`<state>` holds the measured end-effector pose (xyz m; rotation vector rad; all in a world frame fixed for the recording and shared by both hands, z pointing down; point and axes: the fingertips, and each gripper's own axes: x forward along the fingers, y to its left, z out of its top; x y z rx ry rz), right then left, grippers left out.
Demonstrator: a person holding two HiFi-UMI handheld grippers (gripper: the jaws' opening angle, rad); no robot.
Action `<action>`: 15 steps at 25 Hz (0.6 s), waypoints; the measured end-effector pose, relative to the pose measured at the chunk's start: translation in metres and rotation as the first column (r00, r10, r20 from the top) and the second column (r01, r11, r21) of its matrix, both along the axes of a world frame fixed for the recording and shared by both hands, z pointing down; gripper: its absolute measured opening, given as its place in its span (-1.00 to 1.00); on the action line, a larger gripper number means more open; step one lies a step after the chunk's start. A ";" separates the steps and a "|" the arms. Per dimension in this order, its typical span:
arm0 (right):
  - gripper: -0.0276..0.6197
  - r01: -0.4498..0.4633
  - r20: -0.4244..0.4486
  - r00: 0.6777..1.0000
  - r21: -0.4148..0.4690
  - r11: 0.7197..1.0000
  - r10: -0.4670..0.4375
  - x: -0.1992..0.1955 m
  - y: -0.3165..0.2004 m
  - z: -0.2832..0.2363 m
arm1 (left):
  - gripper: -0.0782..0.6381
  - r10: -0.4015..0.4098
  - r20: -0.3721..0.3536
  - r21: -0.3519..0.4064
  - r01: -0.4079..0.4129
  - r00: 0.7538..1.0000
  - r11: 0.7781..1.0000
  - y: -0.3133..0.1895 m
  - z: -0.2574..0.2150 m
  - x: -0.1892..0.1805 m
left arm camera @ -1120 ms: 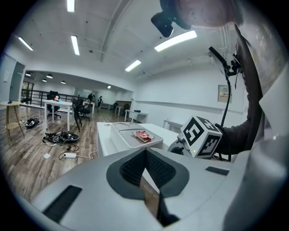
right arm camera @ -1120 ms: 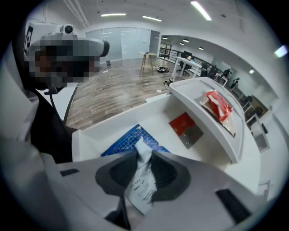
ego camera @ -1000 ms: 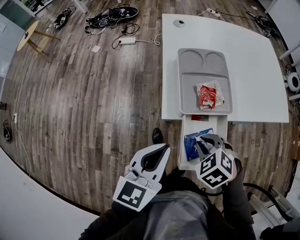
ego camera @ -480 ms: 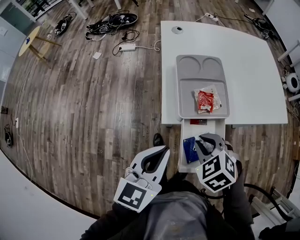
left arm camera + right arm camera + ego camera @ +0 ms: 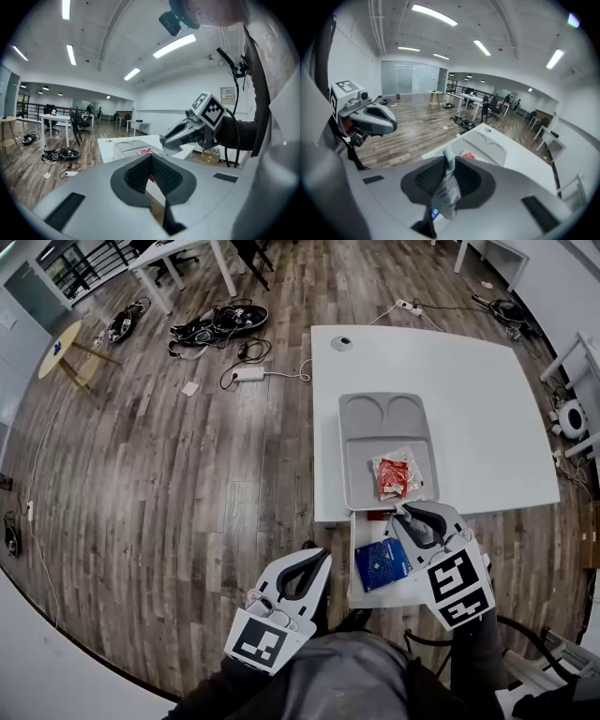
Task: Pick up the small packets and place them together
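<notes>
My right gripper [image 5: 409,516] hangs over the near edge of the white table [image 5: 469,399], shut on a small grey-white packet [image 5: 446,190] that stands up between its jaws. Just beyond it, a grey tray [image 5: 366,423] holds red packets [image 5: 394,474]; the tray [image 5: 494,149] and a red packet [image 5: 468,154] also show in the right gripper view. A blue packet [image 5: 382,564] lies on a white lower shelf [image 5: 361,589] beside that gripper, with a small red packet [image 5: 377,515] at the shelf's far end. My left gripper [image 5: 319,559] hovers over the floor to the left, shut and empty.
Wooden floor lies left of the table. Cables and a power strip [image 5: 246,374] are scattered on it at the back, near a small round side table [image 5: 58,345]. Desks and chairs stand further back in the room.
My right gripper has risen off the lower shelf with the grey-white packet and moved toward the tray, uncovering the blue packet. The left gripper has risen only slightly.
</notes>
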<state>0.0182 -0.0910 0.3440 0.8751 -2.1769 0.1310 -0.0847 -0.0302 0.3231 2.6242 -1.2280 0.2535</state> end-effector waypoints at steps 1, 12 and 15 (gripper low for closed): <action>-0.70 -0.020 0.000 1.000 0.019 1.000 0.020 0.005 -0.011 -0.005 | -0.82 -0.004 -0.001 0.001 0.004 1.000 1.000 -0.002 0.000 -0.002; -0.67 -0.069 -0.063 0.996 -0.004 0.998 0.068 0.008 -0.103 0.018 | -0.82 -0.095 0.014 -0.081 0.096 0.995 0.992 -0.032 0.024 -0.050; -0.57 -0.044 -0.063 0.997 -0.040 0.998 0.041 -0.002 -0.108 0.029 | -0.82 -0.107 0.009 -0.099 0.108 0.994 0.989 -0.038 0.031 -0.056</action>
